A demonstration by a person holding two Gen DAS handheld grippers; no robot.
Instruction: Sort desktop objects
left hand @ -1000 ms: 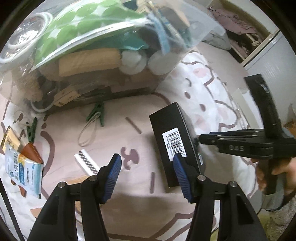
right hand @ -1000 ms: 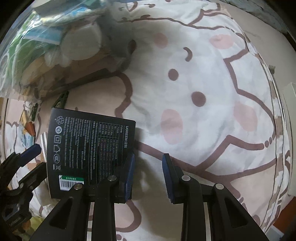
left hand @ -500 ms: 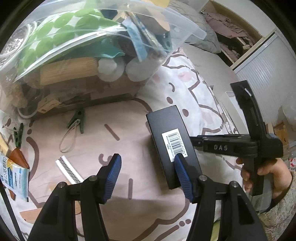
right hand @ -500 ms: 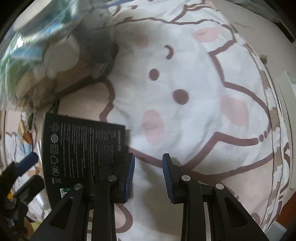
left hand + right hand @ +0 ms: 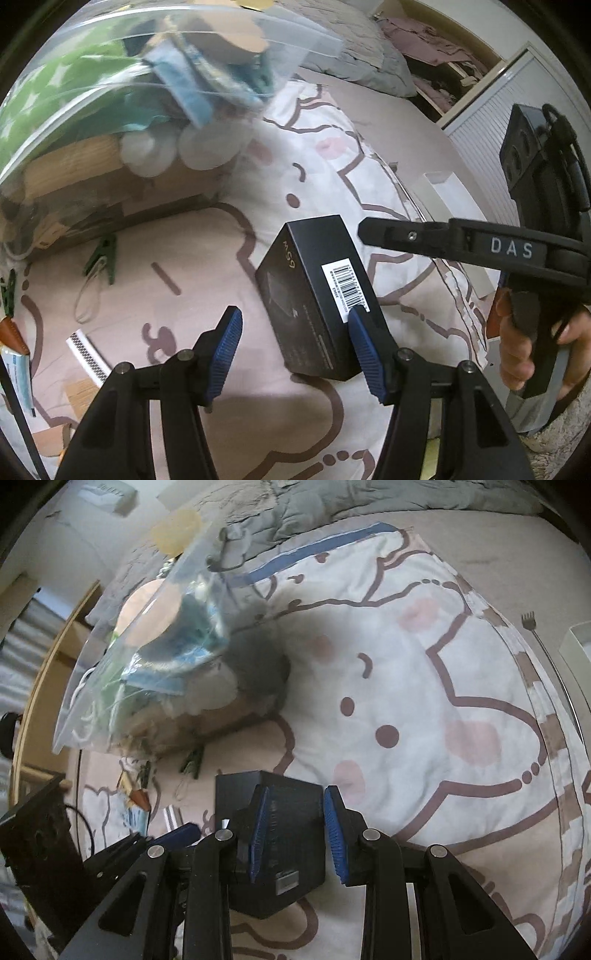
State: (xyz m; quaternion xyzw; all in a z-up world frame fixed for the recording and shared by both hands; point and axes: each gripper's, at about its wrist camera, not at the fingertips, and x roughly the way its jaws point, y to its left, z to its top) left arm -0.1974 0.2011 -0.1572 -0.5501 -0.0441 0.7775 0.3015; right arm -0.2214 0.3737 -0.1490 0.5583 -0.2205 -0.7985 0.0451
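Both grippers are working around the black box [image 5: 317,295] on the bedspread [image 5: 369,192].

The left gripper [image 5: 295,350] is standing half open, right pad beside the box's barcode side, gripping nothing. The right gripper [image 5: 295,827] is sitting closed down, apparently empty, above the box. Beyond lies the filled clear bag [image 5: 129,92]. The box looks stiff, light and smooth-sided; pinching across its narrow sides seems best.

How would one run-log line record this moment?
left gripper: open, empty | right gripper: empty | black box: on bedsheet, unheld
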